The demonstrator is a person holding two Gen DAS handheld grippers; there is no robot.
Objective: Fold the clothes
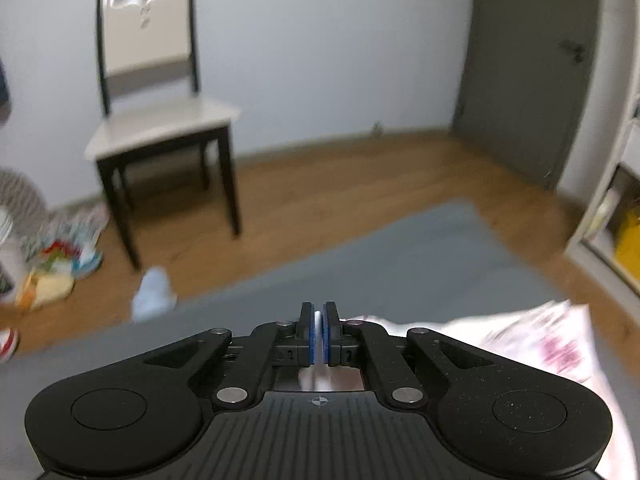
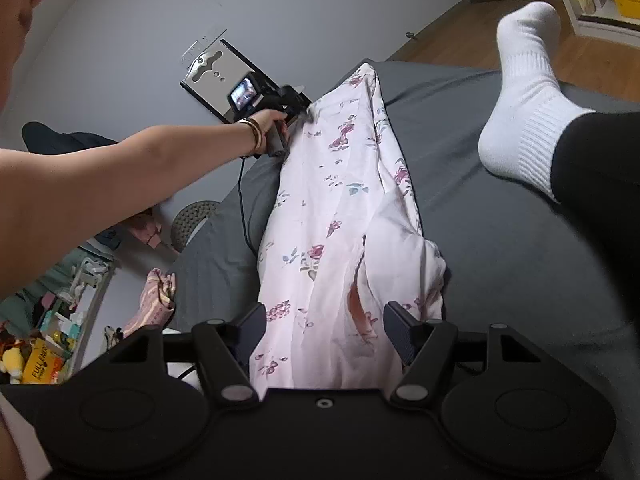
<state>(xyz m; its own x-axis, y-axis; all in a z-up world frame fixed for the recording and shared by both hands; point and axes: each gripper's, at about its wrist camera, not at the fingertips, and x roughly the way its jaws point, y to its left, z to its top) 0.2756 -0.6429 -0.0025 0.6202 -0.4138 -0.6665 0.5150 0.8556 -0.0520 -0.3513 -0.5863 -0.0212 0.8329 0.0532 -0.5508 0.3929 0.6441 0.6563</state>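
Right tongs [image 2: 325, 330] sit nearest the lens, jaws wide apart, straddling the near end of the pale pink floral cotton garment [image 2: 340, 216] without gripping it; judging by that, they are lined up to take this end.

Dark grey bed sheet [image 2: 500, 248] is the work surface, flat enough to fold on. The garment lies on it as one long strip, stretched away from the right wrist camera, probably drawn out lengthwise so the ends can be brought together.

Person's white-socked foot [image 2: 524, 92] rests on the sheet to the right of the cloth, clear of it, so they are sitting on the bed while working.

Left tongs [image 1: 319, 336] are pinched together on a thin white sliver, apparently the garment's far edge; cloth bunches just right of them. In the right wrist view the person's hand [image 2: 272, 128] holds that tool at the strip's far end, anchoring it.

Next is likely closing the right tongs, then lifting both ends. Risk: thin cloth slipping out.
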